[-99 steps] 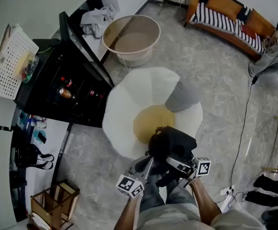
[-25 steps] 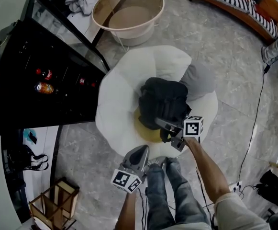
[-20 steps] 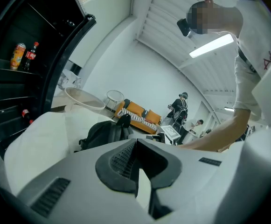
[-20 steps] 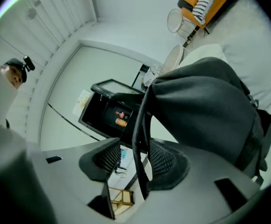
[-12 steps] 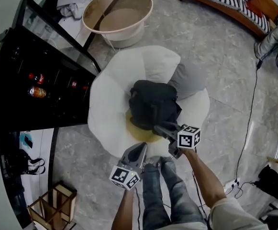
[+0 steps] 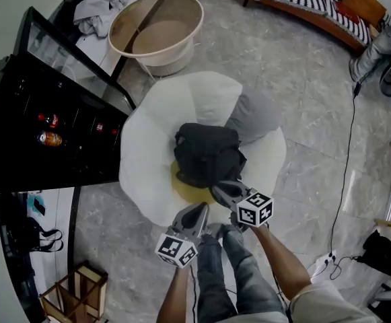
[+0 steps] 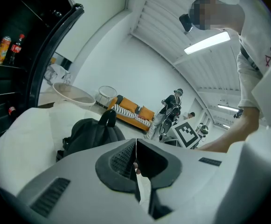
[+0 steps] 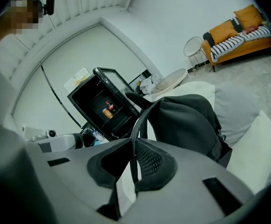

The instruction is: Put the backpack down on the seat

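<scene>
The black backpack (image 6: 207,153) lies on the white petal-shaped seat (image 6: 148,157), over its yellowish middle, and no gripper holds it. My right gripper (image 6: 217,189) is just in front of the pack's near edge. Its jaws are closing and nearly together, with nothing between them. In the right gripper view the backpack (image 8: 191,125) fills the space ahead, and its strap loop (image 8: 141,118) rises just beyond the right gripper (image 8: 134,141). My left gripper (image 6: 200,210) hangs lower, near my knees, shut and empty. In the left gripper view the backpack (image 7: 91,132) sits beyond the left gripper (image 7: 135,143).
A grey cushion (image 6: 252,116) leans on the seat's far right. A black drinks cabinet (image 6: 40,123) with an open glass door stands at the left. Beyond it are a round beige tub (image 6: 156,29) and an orange sofa (image 6: 303,2). A cable (image 6: 346,153) crosses the floor at right.
Both grippers carried the backpack near my body; it now rests on the seat. Over the last second the right gripper drew back from it and its jaws came together.
</scene>
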The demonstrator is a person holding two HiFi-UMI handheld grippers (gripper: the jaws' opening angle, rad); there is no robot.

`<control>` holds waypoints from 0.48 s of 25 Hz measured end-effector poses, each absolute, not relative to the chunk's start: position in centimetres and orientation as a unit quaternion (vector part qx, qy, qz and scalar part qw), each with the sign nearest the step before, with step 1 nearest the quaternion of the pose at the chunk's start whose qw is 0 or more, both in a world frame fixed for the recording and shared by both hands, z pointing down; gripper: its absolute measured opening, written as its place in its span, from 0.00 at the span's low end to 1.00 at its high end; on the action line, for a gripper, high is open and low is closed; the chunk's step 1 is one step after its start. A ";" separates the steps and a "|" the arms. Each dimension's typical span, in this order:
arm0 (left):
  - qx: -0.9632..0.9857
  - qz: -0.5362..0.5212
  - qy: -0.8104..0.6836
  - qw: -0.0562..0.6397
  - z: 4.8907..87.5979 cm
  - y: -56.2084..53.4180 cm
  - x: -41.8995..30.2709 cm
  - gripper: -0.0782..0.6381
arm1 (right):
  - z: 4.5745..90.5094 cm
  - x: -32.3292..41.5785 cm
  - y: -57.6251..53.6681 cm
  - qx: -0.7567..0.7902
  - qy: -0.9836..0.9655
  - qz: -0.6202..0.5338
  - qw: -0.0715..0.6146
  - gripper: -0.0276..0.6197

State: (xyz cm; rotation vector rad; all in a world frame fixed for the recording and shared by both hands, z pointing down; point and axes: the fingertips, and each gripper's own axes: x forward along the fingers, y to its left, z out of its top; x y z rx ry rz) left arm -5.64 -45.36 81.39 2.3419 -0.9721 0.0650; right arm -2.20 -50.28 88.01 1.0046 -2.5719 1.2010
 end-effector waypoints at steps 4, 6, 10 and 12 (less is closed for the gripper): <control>0.885 0.021 -0.365 0.290 80.4 -45.6 -5.2 0.15 | 88.1 -1.0 -50.1 0.345 -0.848 0.395 0.075 0.12; 0.885 0.020 -0.365 0.289 80.2 -45.6 -5.2 0.15 | 88.4 0.0 -49.7 0.353 -0.842 0.400 0.079 0.12; 0.885 0.021 -0.365 0.289 79.6 -45.3 -5.2 0.15 | 88.0 1.1 -48.2 0.357 -0.836 0.409 0.081 0.10; 0.885 0.022 -0.366 0.287 79.1 -45.2 -5.0 0.15 | 87.4 1.6 -47.6 0.360 -0.836 0.406 0.083 0.10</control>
